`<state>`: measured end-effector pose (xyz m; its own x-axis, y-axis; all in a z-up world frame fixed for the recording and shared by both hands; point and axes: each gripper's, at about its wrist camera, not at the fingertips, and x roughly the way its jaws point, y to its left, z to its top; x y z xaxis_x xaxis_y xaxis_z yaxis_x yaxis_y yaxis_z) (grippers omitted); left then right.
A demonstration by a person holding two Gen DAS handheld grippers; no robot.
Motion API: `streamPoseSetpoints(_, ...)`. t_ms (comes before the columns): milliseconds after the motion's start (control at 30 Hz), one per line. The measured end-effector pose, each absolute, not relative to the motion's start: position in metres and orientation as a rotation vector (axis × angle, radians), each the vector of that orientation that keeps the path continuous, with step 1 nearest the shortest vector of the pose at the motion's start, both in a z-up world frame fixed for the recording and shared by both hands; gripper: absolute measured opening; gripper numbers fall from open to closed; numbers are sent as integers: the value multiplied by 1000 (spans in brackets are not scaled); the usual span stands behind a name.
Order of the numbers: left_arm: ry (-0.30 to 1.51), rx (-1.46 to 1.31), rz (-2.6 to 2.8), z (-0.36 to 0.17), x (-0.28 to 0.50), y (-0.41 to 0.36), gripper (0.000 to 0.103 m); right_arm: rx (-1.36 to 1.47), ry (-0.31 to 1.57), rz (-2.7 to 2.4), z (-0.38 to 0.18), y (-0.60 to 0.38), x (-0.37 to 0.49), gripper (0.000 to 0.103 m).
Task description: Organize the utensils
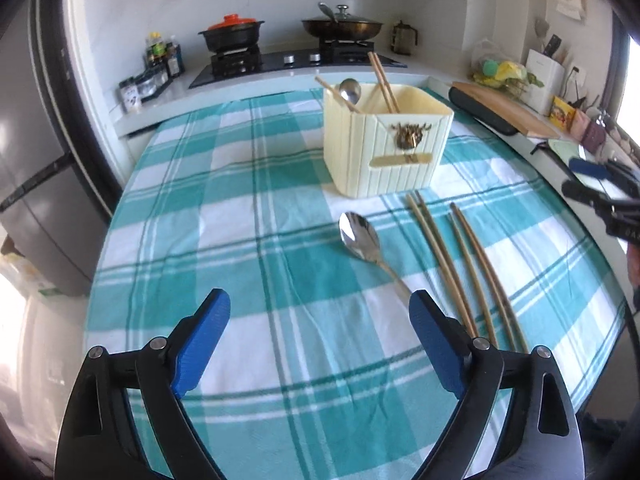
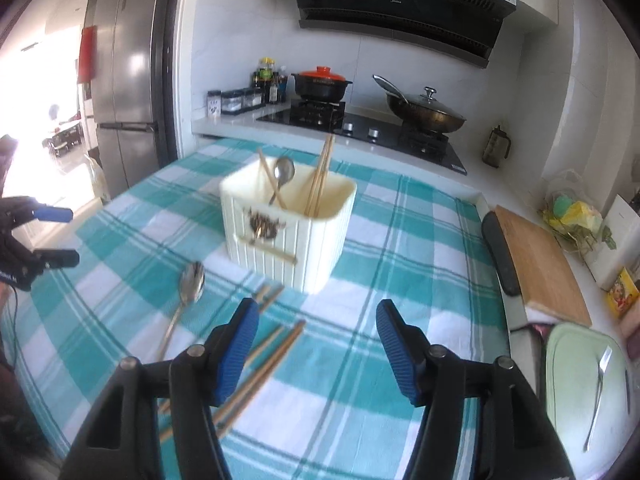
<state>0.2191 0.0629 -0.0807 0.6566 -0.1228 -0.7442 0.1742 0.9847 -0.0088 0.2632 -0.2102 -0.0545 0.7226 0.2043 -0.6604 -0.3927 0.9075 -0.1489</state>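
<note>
- Left gripper [image 1: 320, 344]: jaws spread wide and released, nothing between the blue pads; it is held low over the checked tablecloth [image 1: 224, 216], with its right-hand pad just beside the spoon's handle end
- Loose spoon [image 1: 362, 240]: laid flat on the cloth in front of the holder; bowl turned toward the holder, handle trailing back toward the left gripper; long axis slanted slightly to the right as it nears the gripper
- Utensil holder [image 1: 384, 144]: cream ribbed box, upright, near the middle of the table; one spoon [image 1: 350, 90] and several chopsticks are already stood in it, leaning on the rim
- Loose chopsticks [image 1: 460, 264]: four sticks judged, in two rough pairs, just right of the loose spoon; far ends lie close to the holder's base, near ends run past the left gripper; long axes nearly parallel to the spoon
- Right gripper [image 2: 318, 346]: jaws parted and released, nothing grasped; its left pad is seen over the near pair of chopsticks, not closed on them
- Step judged in hand: pickup of the loose items for the holder
- Advice, spoon: handle to be straddled across its width, near the middle, so the bowl does not tip
- Advice, chopsticks: one pair to be taken together, jaws set square across the sticks, then stood end-down in the holder
</note>
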Motion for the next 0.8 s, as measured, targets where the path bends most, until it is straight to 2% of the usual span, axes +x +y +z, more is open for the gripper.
streamPoseSetpoints(167,811,20,-82,-131,204,64,92,-253,720,252,-119,-227,207,62)
streamPoseSetpoints(300,815,24,-39,-156,212,63,92,-207,775,159,-159,-246,204,62)
streamPoseSetpoints(800,901,1,-22,-182,229,65,92,-98,909,120,-193,-266,229,63)
